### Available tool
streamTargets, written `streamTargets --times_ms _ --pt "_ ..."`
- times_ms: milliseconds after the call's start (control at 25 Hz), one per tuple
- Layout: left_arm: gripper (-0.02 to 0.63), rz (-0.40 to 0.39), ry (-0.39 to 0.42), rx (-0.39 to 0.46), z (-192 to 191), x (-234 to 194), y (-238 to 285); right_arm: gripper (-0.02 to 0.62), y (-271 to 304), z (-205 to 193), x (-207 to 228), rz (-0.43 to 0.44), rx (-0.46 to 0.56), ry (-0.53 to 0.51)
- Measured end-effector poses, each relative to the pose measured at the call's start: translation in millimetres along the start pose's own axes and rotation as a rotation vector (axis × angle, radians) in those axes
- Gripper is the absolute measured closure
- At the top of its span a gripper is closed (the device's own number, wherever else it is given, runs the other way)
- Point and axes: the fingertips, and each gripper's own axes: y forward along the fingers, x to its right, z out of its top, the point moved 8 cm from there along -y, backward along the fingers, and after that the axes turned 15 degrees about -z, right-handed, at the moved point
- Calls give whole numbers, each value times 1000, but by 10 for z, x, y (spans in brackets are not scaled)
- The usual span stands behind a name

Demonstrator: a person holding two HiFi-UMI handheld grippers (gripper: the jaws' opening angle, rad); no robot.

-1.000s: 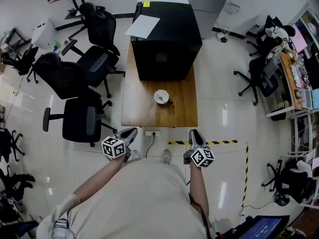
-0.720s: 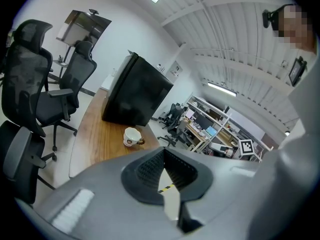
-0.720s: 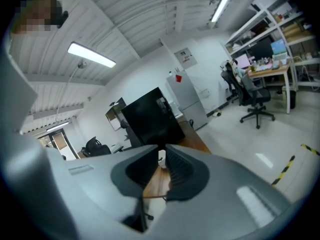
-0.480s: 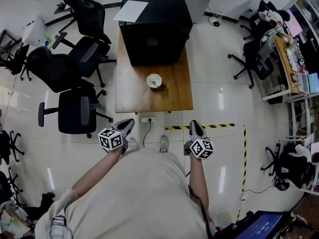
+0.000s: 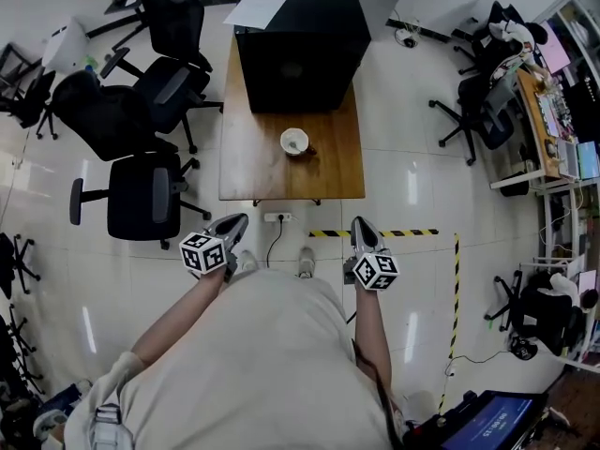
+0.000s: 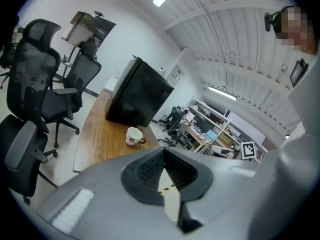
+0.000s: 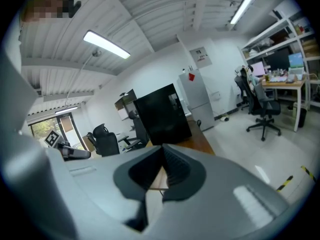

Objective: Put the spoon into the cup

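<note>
A white cup (image 5: 294, 141) with a dark handle stands on the wooden table (image 5: 253, 172), toward its near end. It also shows in the left gripper view, where the cup (image 6: 133, 135) is small and far beyond the jaws. At this distance I cannot make out a spoon. My left gripper (image 5: 236, 221) and right gripper (image 5: 360, 223) are held close to the person's body, over the floor and short of the table. In its own view the left gripper (image 6: 163, 150) has its jaws together with nothing between them. The right gripper (image 7: 163, 146) is shut and empty too.
A large black box (image 5: 298, 40) with a sheet of paper (image 5: 256, 8) on it fills the table's far end. Black office chairs (image 5: 136, 200) stand left of the table. A power strip (image 5: 276, 217) and yellow-black floor tape (image 5: 412, 233) lie by the near edge.
The table and cup now sit a little higher in the head view than a second ago. Both grippers have stayed close to the body, empty.
</note>
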Motion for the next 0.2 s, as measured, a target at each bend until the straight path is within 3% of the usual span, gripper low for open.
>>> streamTargets --times_ms 200 --pt "603 19 -11 -10 3 -87 -249 595 54 16 -318 33 13 -10"
